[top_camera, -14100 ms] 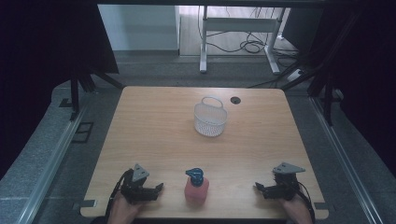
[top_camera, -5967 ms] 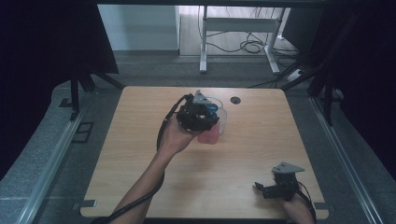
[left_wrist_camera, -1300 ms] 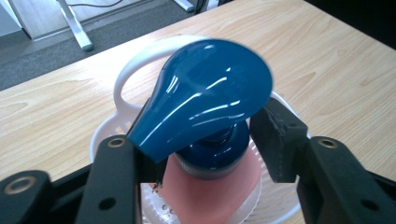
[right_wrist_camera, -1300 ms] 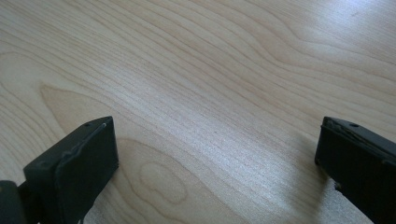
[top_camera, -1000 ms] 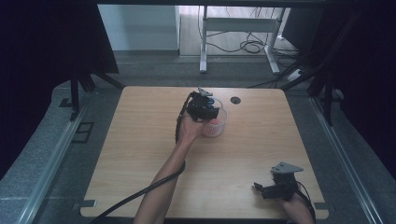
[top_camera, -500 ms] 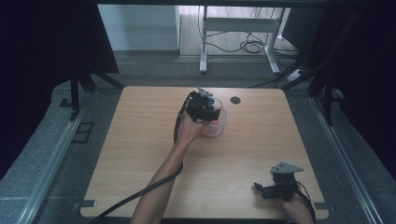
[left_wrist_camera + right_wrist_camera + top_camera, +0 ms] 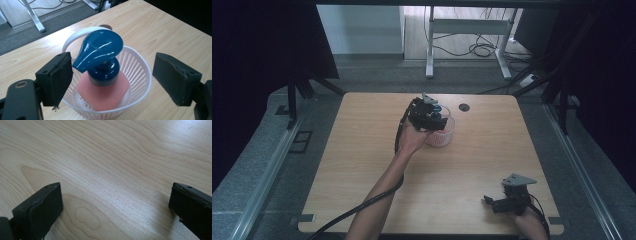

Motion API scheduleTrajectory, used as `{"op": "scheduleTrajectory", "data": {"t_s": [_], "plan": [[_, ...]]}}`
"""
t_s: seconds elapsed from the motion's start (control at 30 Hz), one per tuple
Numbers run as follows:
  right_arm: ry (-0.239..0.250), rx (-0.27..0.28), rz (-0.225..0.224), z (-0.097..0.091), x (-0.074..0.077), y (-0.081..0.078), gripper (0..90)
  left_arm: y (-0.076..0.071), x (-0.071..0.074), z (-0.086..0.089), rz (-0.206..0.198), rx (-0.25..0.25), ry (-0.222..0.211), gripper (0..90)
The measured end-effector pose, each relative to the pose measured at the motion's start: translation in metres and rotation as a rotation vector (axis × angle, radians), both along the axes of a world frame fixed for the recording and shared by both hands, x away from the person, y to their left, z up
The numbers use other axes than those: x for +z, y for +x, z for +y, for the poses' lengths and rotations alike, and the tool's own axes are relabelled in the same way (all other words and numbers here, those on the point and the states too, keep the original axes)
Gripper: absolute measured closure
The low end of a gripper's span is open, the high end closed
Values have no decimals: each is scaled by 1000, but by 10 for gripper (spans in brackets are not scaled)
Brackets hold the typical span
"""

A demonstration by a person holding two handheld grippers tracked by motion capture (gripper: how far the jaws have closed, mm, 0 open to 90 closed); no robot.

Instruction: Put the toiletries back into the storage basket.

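Left fingers (image 7: 60, 80) just opened, bottle (image 7: 103, 77) released (in basket (image 7: 140, 75))

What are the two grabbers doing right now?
Left gripper: open, jaws just been opening, apart from the soap bottle in the basket.
Right gripper: open, holding nothing.

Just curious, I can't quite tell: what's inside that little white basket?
A pink pump bottle with a blue pump head stands inside the white basket. The bottle covers most of the basket's floor, so nothing can be told beneath it.
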State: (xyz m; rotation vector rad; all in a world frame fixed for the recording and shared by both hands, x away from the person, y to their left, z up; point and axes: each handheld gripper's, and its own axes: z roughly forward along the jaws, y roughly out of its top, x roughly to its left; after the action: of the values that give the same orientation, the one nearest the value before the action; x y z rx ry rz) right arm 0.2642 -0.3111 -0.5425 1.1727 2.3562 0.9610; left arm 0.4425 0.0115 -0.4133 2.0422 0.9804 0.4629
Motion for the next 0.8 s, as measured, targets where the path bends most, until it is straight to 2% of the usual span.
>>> {"op": "scheduleTrajectory", "data": {"t_s": [0.23, 0.4, 0.8], "plan": [[-1, -1, 0, 0, 0, 0, 0, -5, 3, 2, -11, -22, 15, 140], [0, -1, 1, 0, 0, 0, 0, -10, 4, 5, -14, -33, 10, 127], [0, 1, 0, 1, 0, 0, 0, -19, 6, 14, -3, -51, -31, 109]]}}
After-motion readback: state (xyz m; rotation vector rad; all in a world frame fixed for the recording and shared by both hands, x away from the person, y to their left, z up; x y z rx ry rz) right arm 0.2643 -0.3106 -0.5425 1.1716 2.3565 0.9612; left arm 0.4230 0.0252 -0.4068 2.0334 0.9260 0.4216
